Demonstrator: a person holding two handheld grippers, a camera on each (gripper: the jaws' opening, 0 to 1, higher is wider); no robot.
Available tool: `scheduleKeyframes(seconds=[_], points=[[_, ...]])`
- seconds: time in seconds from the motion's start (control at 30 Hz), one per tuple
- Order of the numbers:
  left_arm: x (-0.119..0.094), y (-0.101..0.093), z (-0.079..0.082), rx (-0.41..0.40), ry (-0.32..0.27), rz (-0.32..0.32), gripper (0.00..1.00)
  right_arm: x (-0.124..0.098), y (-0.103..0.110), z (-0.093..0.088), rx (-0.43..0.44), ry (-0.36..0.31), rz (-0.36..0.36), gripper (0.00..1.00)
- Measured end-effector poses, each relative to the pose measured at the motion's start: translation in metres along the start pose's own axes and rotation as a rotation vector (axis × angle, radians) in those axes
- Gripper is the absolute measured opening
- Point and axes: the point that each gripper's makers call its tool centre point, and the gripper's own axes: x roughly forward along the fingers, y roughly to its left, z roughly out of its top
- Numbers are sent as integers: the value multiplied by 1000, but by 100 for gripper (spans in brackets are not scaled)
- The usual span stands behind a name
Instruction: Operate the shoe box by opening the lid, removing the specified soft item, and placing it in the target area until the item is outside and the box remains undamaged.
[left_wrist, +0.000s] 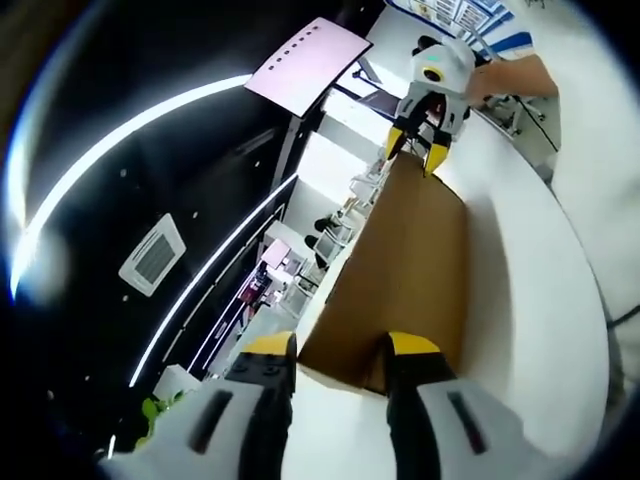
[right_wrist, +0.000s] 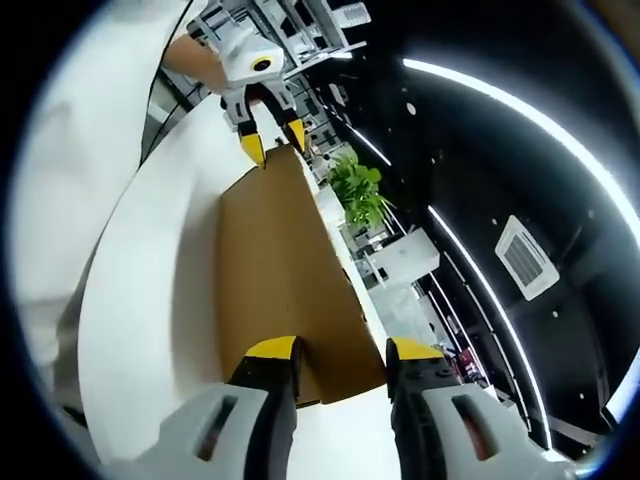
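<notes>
At the bottom of the left gripper view, the left gripper (left_wrist: 340, 362), white-bodied with yellow-tipped black jaws, has its jaws spread apart on either side of the near edge of a plain brown cardboard lid (left_wrist: 400, 270) of the shoe box. The right jaw tip overlaps the cardboard's near corner; whether the pads actually press on it cannot be told. The lid stretches from the lower centre of the frame up toward the upper right, lying over a white table surface (left_wrist: 540, 330) that curves down the right side. At the far end of the lid, in the upper right, the right gripper (left_wrist: 418, 150) reaches in with its yellow tips apart at the cardboard's far edge, a person's bare forearm (left_wrist: 512, 78) behind it. Beyond, in the upper middle, hangs a pale pink rectangular panel (left_wrist: 310, 62), and long curved white ceiling lights (left_wrist: 120, 135) sweep across the dark left half.

In the right gripper view the right gripper (right_wrist: 335, 362) sits at the bottom, jaws apart astride the near edge of the same brown lid (right_wrist: 275, 270). The lid runs upward to the upper left, where the left gripper (right_wrist: 272, 140) meets its far edge with open tips. White table (right_wrist: 150, 300) lies to the left; a leafy green potted plant (right_wrist: 362, 192) stands past the lid at centre right.
</notes>
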Motion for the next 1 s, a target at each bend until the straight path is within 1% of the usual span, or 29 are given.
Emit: scheduleKeyframes(seconds=[0.1,0.2,0.37,0.43,0.57,0.67,0.7,0.77,0.83,0.9,0.93,1.0], points=[[0,3,2,-17,-6,7,35,-1,-4,2,9,-16,-21,34],[-1,5,3,-10,-9,20,35,-2,-6,3,16,-17,-33,34],[-1,7,4,-14,-15,26,35,-2,-9,3,26,-27,-53,34],[-1,7,5,-19,-20,28,35,-3,-12,5,33,-40,-74,34],[-2,13,7,-38,-35,50,35,-3,-17,5,85,-54,-116,36],[-2,15,7,-48,-40,55,36,-4,-18,4,84,-58,-123,36],[-2,15,8,-49,-41,58,36,-5,-21,4,96,-59,-138,36],[-2,19,8,-54,-41,74,38,-4,-22,5,109,-58,-143,36],[-3,24,8,-59,-40,103,46,-5,-23,5,128,-60,-154,37],[-4,30,7,-61,-39,129,53,-5,-24,6,129,-62,-165,38],[-4,31,8,-65,-40,131,52,-5,-26,6,141,-62,-182,40],[-4,28,7,-87,-36,113,50,-4,-28,5,161,-63,-201,45]])
